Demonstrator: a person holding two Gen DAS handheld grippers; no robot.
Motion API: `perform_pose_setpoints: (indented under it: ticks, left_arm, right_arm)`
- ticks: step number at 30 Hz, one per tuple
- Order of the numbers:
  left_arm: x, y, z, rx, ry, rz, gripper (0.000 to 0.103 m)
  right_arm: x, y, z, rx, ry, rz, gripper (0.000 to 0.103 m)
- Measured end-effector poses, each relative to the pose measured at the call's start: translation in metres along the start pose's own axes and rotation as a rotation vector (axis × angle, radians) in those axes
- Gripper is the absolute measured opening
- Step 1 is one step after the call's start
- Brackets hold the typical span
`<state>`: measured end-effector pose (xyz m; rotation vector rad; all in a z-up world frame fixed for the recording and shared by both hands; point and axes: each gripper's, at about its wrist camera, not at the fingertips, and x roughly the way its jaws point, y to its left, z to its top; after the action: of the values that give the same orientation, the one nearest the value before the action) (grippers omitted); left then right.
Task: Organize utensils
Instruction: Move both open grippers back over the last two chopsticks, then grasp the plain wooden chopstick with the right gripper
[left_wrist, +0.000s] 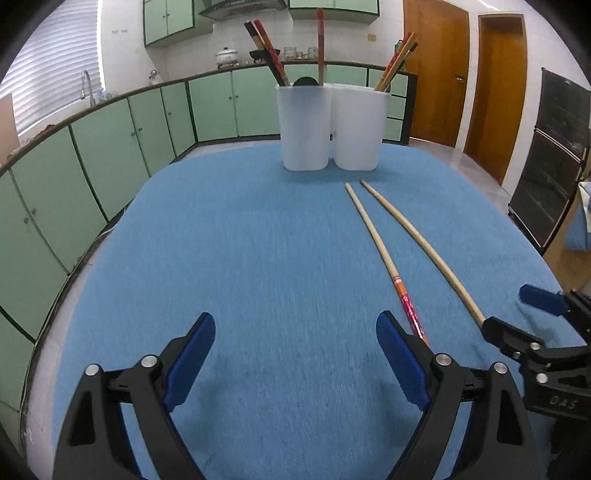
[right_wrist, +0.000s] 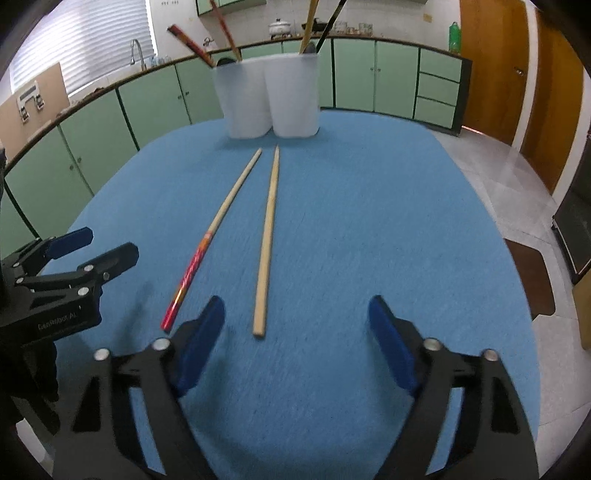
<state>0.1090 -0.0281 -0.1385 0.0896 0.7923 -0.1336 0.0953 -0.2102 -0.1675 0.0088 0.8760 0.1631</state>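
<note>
While both grippers are hovering open and empty over the near edge of the blue table (right_wrist: 369, 221), the right gripper (right_wrist: 295, 328) is lining up on the plain chopstick (right_wrist: 267, 236); centring its butt between the pads is advisable. The left gripper (left_wrist: 295, 354) is flanking the red-handled chopstick (left_wrist: 384, 254).

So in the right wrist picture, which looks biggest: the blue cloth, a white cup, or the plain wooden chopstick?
1. Blue table cloth
2. White plastic cup
3. Plain wooden chopstick: longer than the cup is tall, but far thinner and nearer the camera.
</note>
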Motion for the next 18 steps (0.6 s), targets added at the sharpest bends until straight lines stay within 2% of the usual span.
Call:
perform_pose_setpoints:
  ticks: [1,6,7,9,12,14,15,18]
  left_arm:
    - [0.0,-0.001,-0.002,0.0,-0.002,0.002,0.087]
    - [-0.005,-0.007,-0.003,0.008,-0.021,0.006,0.087]
    - [-0.004,-0.007,-0.003,0.007,-0.022,0.004,0.087]
    - [-0.005,-0.008,-0.004,0.006,-0.019,0.004,0.087]
    - [-0.008,-0.008,-0.006,0.005,-0.021,0.0,0.087]
    - [-0.008,-0.009,-0.006,0.005,-0.021,-0.001,0.087]
    - [-0.008,-0.01,-0.006,0.004,-0.02,0.0,0.087]
    - [-0.008,-0.011,-0.006,0.001,-0.021,-0.005,0.087]
  right_arm:
    - [0.0,0.001,-0.001,-0.004,0.002,0.001,0.072]
    - [0.002,0.004,-0.002,-0.022,0.018,0.003,0.047]
    - [0.002,0.005,-0.003,-0.027,0.02,-0.001,0.045]
    - [0.001,0.008,-0.004,-0.044,0.018,0.002,0.032]
    - [0.0,0.01,-0.006,-0.059,0.022,0.007,0.023]
    - [-0.001,0.012,-0.008,-0.07,0.021,0.011,0.01]
    - [-0.001,0.013,-0.008,-0.073,0.022,0.013,0.007]
    - [-0.002,0.011,-0.007,-0.067,0.021,0.018,0.006]
